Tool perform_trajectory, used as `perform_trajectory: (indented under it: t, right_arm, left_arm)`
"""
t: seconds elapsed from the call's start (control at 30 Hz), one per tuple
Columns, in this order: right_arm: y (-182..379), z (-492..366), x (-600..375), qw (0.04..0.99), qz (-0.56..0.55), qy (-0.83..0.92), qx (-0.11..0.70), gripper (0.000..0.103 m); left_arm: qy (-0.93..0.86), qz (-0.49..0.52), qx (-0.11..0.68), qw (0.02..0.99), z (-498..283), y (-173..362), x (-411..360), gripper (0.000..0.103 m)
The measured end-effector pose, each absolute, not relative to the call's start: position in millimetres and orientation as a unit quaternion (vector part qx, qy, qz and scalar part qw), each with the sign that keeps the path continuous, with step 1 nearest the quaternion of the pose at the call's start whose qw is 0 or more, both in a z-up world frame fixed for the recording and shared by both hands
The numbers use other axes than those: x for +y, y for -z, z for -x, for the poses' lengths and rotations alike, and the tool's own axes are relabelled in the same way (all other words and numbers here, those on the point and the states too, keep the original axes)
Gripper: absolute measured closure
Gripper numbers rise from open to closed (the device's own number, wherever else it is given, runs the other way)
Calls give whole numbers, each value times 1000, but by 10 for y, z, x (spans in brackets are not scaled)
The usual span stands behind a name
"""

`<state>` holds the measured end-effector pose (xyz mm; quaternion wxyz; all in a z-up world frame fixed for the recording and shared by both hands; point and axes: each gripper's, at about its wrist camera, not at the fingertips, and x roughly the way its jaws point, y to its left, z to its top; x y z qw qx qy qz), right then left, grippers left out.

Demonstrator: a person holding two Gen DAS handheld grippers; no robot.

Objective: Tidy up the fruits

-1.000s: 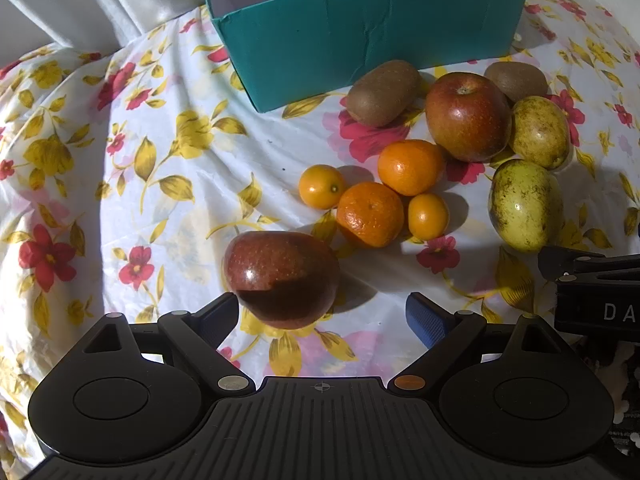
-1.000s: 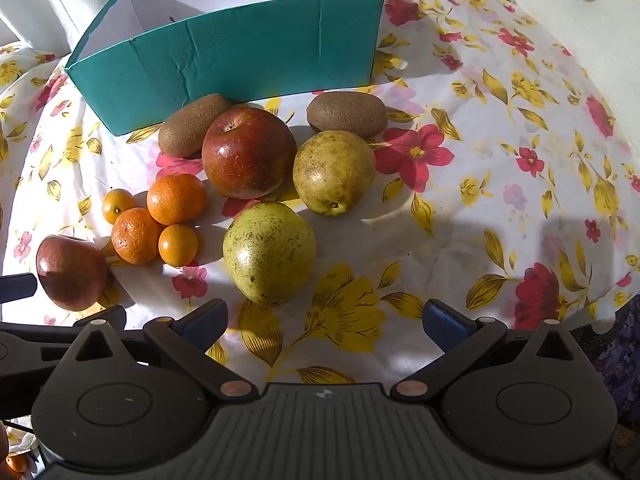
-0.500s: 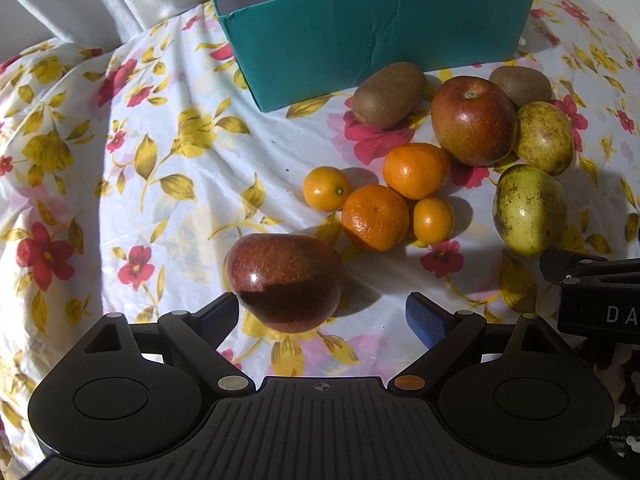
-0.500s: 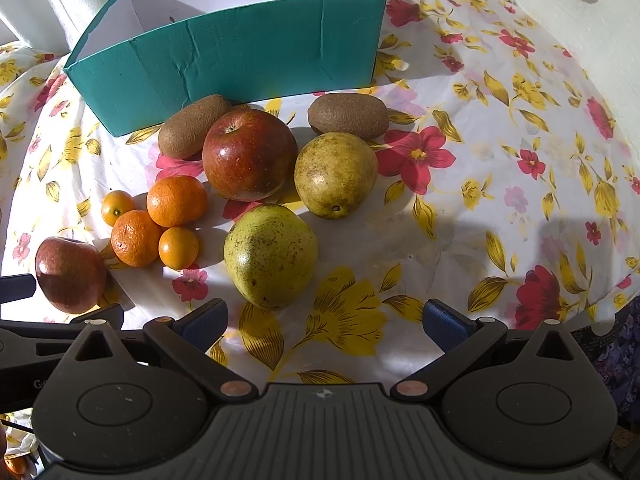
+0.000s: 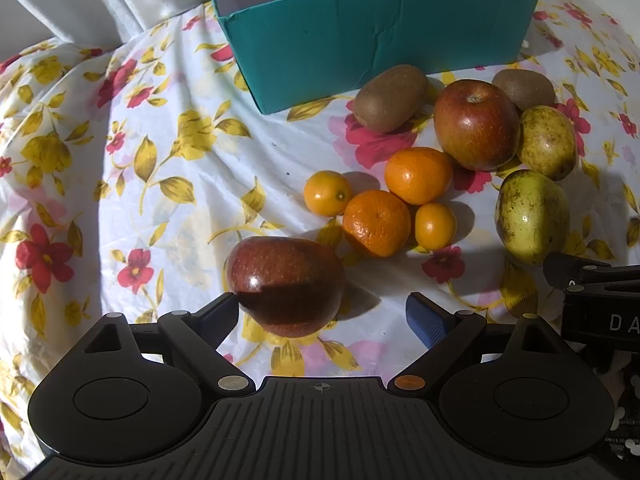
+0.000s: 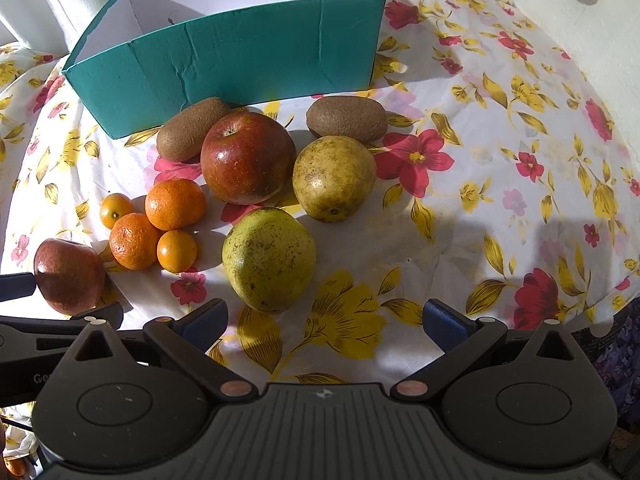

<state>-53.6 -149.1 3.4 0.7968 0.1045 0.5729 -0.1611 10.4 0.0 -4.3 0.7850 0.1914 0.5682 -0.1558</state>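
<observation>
Teal box (image 6: 248, 64): visible interior bare. All fruit lies before it on the surface (image 6: 480, 208). Left tongs (image 5: 322, 314) spread around apple (image 5: 285, 285); right tongs (image 6: 325, 320) spread.

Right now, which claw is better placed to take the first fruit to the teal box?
Left. The left claw is open around the lone red apple. The right claw is open just short of the green pear.

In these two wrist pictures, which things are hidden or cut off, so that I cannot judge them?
- Floor of the teal box: both views, hidden by its front wall.
- Underside of the near apple: left wrist view, in dark shadow beside the left gripper.
- Right kiwi: left wrist view, partly behind the far apple.
- Right gripper: open, nothing between its fingers.
</observation>
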Motion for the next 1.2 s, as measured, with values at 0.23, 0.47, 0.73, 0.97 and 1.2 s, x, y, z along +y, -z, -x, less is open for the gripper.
perform_trajectory:
  t: [0.23,0.47,0.73,0.97,1.2]
  right_arm:
    - [-44,540,-1497,799,-100,162,571,0]
    - [-42,542,-1510,799,-100,162,570,0]
    - [-49,542,-1510,800,-100,162,569,0]
    - [-48,550,-1519,800,-100,162,569,0]
    - [-51,559,-1518,800,-100,162,569,0]
  left_arm:
    - [155,-190,568,786,-106,36,0,9]
    - [155,-190,568,786,-105,36,3,9]
    - [155,-191,568,786,-104,36,3,9]
    - [156,-190,568,785,-104,35,1,9]
    - [155,-189,568,785,-75,36,-6,9]
